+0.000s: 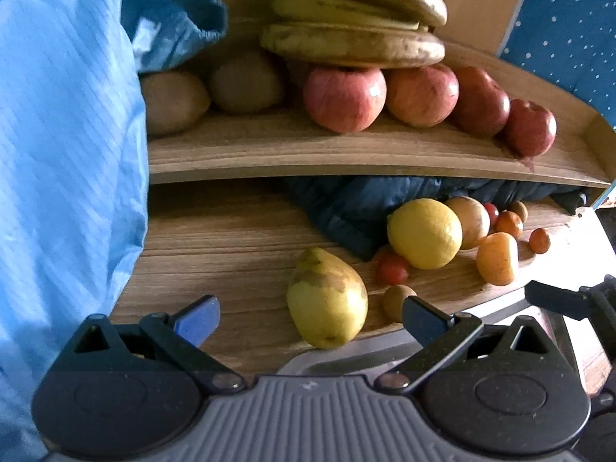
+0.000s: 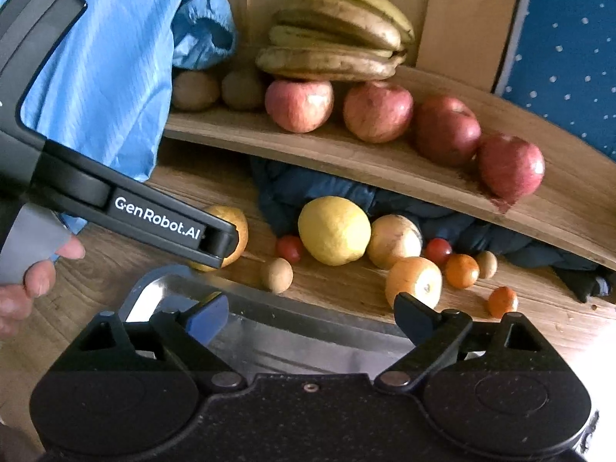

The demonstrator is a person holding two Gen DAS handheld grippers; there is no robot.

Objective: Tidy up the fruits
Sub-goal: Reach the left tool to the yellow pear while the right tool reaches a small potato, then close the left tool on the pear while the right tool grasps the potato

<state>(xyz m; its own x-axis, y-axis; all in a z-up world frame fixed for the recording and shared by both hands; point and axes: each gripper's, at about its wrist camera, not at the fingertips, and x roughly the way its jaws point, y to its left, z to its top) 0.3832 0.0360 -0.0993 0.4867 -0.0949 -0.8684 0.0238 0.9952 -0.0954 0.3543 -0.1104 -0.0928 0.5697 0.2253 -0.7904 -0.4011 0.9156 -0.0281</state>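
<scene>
My left gripper [image 1: 310,319] is open and empty, its fingers on either side of a yellow-green pear [image 1: 326,300] lying on the wooden table. The pear also shows in the right wrist view [image 2: 235,231], partly hidden by the left gripper's body. My right gripper [image 2: 312,317] is open and empty above a metal tray [image 2: 269,331]. A lemon [image 2: 334,230], orange fruits [image 2: 414,281], cherry tomatoes [image 2: 289,248] and small brown fruits [image 2: 276,274] lie loose on the table. On the raised shelf [image 2: 346,154] sit red apples [image 2: 377,111], bananas [image 2: 335,34] and kiwis [image 2: 195,90].
A blue sleeve [image 1: 65,154] fills the left side. Dark blue cloth [image 2: 308,188] is bunched under the shelf behind the loose fruit. A blue dotted wall [image 2: 569,57] stands at the right. The metal tray's rim [image 1: 338,362] lies just under my left gripper.
</scene>
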